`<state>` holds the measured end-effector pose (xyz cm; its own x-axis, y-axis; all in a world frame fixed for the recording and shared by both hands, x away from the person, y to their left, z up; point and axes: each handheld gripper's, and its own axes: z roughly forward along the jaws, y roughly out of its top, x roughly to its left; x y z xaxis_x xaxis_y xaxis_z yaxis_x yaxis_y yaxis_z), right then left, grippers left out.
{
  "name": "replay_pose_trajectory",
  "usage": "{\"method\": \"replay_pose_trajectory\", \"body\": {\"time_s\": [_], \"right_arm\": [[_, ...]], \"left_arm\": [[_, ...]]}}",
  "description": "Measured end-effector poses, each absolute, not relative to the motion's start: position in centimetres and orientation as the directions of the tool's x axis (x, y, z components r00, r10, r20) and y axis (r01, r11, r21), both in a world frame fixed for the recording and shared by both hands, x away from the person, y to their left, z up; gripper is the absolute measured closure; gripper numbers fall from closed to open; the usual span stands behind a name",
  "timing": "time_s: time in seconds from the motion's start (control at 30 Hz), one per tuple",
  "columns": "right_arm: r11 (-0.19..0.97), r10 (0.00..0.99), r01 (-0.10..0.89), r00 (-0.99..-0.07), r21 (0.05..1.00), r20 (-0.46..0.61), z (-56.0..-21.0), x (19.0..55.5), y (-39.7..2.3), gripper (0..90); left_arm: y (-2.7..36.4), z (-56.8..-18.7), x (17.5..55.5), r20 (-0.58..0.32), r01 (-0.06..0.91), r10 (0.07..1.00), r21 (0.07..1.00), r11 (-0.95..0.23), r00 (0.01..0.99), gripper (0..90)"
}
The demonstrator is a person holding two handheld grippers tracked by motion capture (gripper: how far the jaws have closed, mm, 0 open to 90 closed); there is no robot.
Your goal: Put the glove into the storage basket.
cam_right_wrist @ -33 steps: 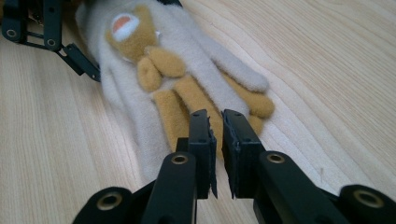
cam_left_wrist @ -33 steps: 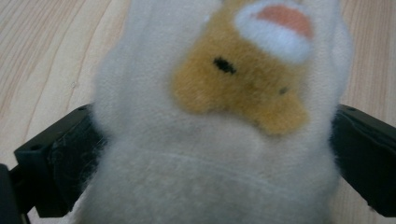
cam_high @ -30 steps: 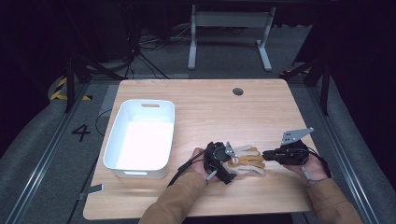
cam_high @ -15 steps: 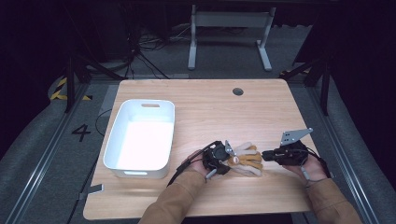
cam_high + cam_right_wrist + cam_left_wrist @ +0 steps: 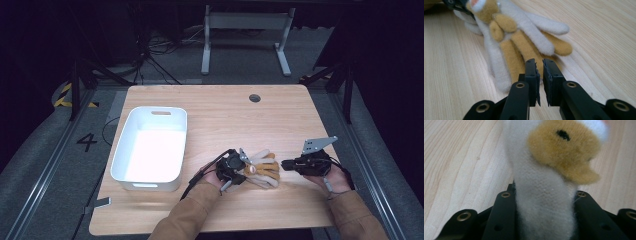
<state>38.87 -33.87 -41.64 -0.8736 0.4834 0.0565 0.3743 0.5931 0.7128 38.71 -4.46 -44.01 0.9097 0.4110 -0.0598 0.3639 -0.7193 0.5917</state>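
Lying flat on the light wooden table (image 5: 220,112), near its front edge and between the two hands, is a pair of fluffy cream-and-tan fleece gloves (image 5: 261,169), one stacked on the other with their fingers fanned toward the person's right. The left gripper (image 5: 239,169) has just been closing, and its own view shows the black jaws clamped on the white cuff end of the gloves (image 5: 544,207), the fabric bulging up between them, so this grip looks settled. The right gripper (image 5: 541,72) has its jaws drawn almost together with only a narrow slit between them; they sit at the tip of a tan glove finger, and I cannot tell whether any fleece is pinched there.

Judged from this, the step in hand is a lift of the gloves, probably toward the white rectangular plastic bin (image 5: 150,150) that stands to the left, well apart from them. To do it well, the left hand should keep its squeeze on the cuff and rise straight up first, so that the soft fingers peel off the wood instead of dragging. The two gloves are only loosely stacked, so the lower one may slide free if just one layer is caught; a slow first lift would show that. The right gripper is best kept low beside the fingertips to steady them or catch a slipping glove.
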Motion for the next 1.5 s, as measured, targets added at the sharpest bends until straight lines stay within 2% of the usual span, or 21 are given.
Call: {"method": "replay_pose_trajectory", "body": {"time_s": [0.8,1.27,1.5], "right_arm": [[0.573,0.51,0.402,-0.857,0.714,0.073,-41.6,39.6,-34.7,83.6],[0.553,0.517,0.408,-0.852,0.726,0.084,-41.5,40.3,-35.0,84.1],[0.547,0.524,0.416,-0.847,0.726,0.09,-41.6,40.7,-35.1,84.1]], "left_arm": [[-2.3,-38.8,38.9,-0.126,0.445,0.483,0.633,-0.633,0.867,69.3],[-2.0,-36.9,39.5,-0.101,0.48,0.556,0.645,-0.595,0.825,69.0],[-2.2,-36.2,40.2,-0.079,0.504,0.582,0.602,-0.619,0.809,69.1]]}}
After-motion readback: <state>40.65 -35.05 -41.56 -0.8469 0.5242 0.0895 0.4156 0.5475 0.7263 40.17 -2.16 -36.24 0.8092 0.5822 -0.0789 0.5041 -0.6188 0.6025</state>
